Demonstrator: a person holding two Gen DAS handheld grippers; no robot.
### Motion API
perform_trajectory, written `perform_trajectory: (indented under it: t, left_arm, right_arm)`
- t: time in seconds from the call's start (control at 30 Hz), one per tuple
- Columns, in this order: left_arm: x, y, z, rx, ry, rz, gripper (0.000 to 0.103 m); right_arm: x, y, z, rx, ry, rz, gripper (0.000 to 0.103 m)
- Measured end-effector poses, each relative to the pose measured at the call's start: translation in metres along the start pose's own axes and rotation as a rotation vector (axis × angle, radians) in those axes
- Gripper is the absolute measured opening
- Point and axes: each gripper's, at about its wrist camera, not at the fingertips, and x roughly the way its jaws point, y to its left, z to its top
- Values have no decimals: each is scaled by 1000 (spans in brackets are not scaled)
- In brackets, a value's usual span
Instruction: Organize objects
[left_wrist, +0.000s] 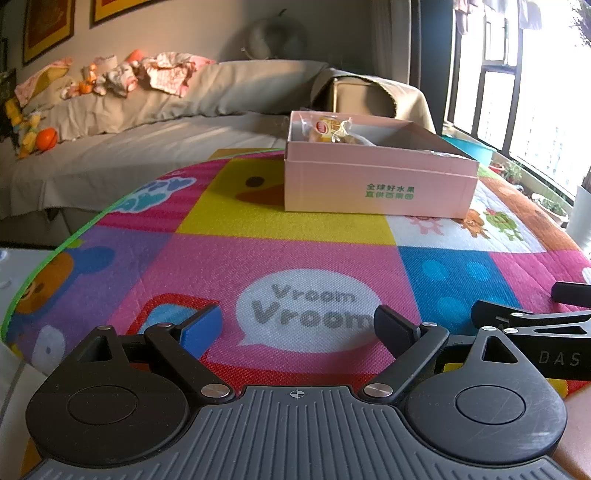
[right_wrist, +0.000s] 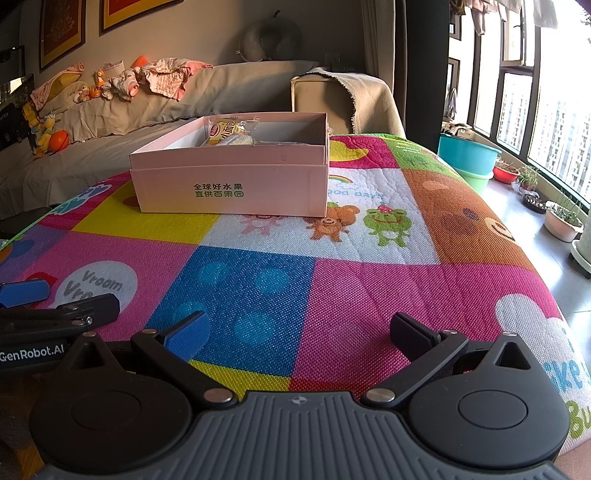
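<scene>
With both tools parked low over the play mat (right_wrist: 332, 295), I read the left gripper (left_wrist: 297, 325) and the right gripper (right_wrist: 299, 330) as spread wide and holding nothing. Ahead of both sits the pink box (right_wrist: 229, 184), up and to the right of the left gripper, up and to the left of the right one, with wrapped snack packets (right_wrist: 227, 134) inside. No loose item shows on the mat, so I would locate the next one before advancing, jaws kept wide.

surface: colourful play mat (right_wrist: 332, 295) | on it: open pink box (right_wrist: 236, 184) — far end, snack packets inside
</scene>
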Motion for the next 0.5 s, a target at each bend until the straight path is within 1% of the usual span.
perform_trajectory:
  t: [0.5]
  left_arm:
    - [-1, 0, 0, -5, 1, -3, 94]
  right_arm:
    - [0, 0, 0, 0, 0, 0, 103]
